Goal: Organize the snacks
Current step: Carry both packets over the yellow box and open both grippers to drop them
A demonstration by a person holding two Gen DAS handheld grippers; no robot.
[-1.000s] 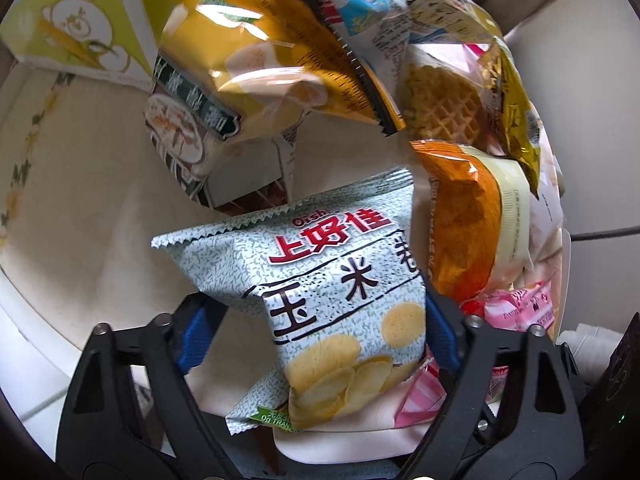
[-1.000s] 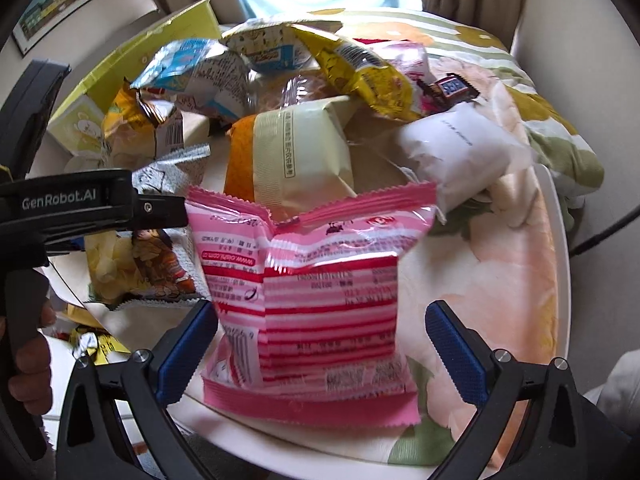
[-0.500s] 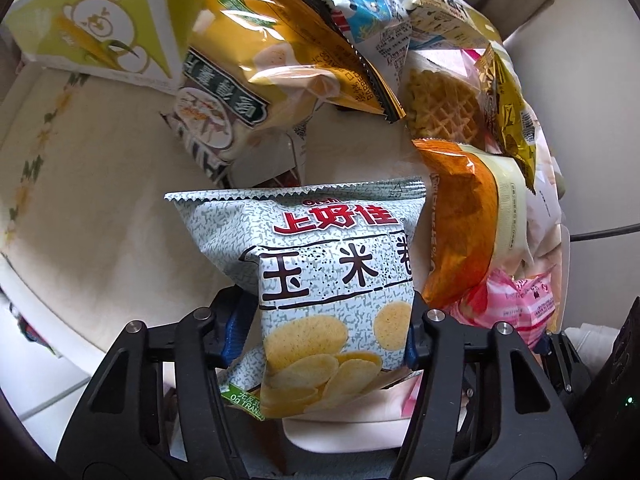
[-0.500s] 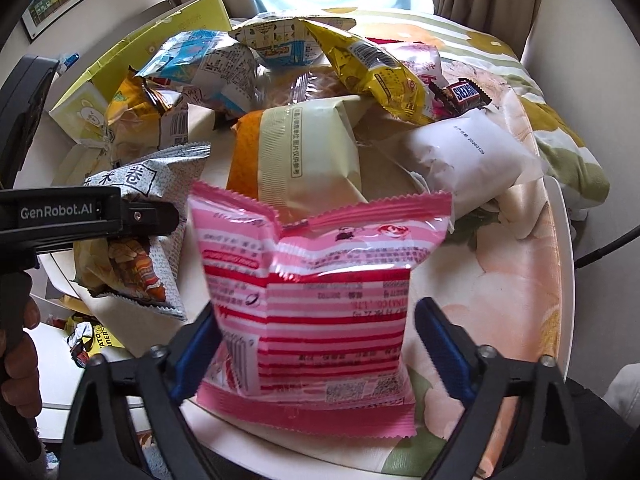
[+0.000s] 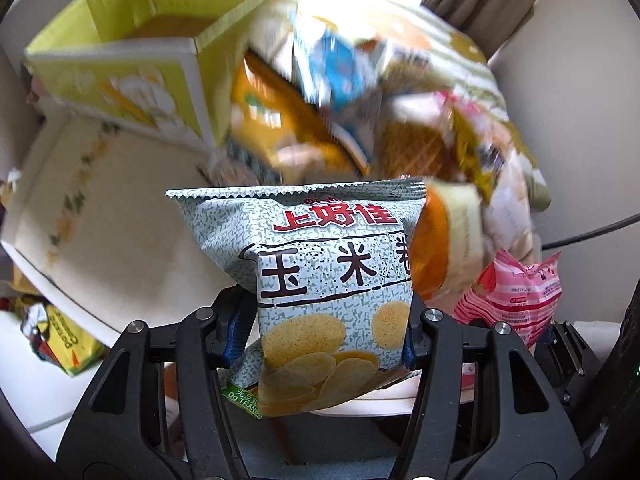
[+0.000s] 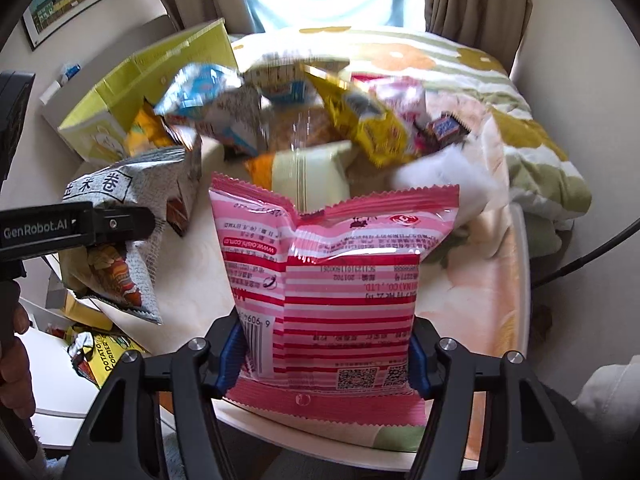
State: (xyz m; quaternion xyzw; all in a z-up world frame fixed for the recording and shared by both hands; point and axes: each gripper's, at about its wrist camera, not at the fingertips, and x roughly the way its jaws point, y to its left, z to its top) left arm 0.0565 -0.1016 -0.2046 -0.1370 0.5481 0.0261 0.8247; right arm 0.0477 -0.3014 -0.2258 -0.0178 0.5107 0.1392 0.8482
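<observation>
The counter [image 6: 508,280], a white-rimmed top under a floral cloth, carries a loose heap of snack packets [image 6: 304,112] toward its far side. At the heap's left stands an open yellow-green cardboard box [image 5: 120,52], its flaps up. The pink striped packet [image 6: 336,292] is upright above the counter's near edge, its lower half pinched between the blue pads of the right gripper [image 6: 324,360], whose jaws have just been closing onto it. Left of it, the grey-speckled chip bag [image 5: 332,280] hangs clear of the counter, clamped low down by the left gripper [image 5: 320,336], jaws narrow against its sides. A person's hand [image 6: 14,368] grips that gripper's handle.
</observation>
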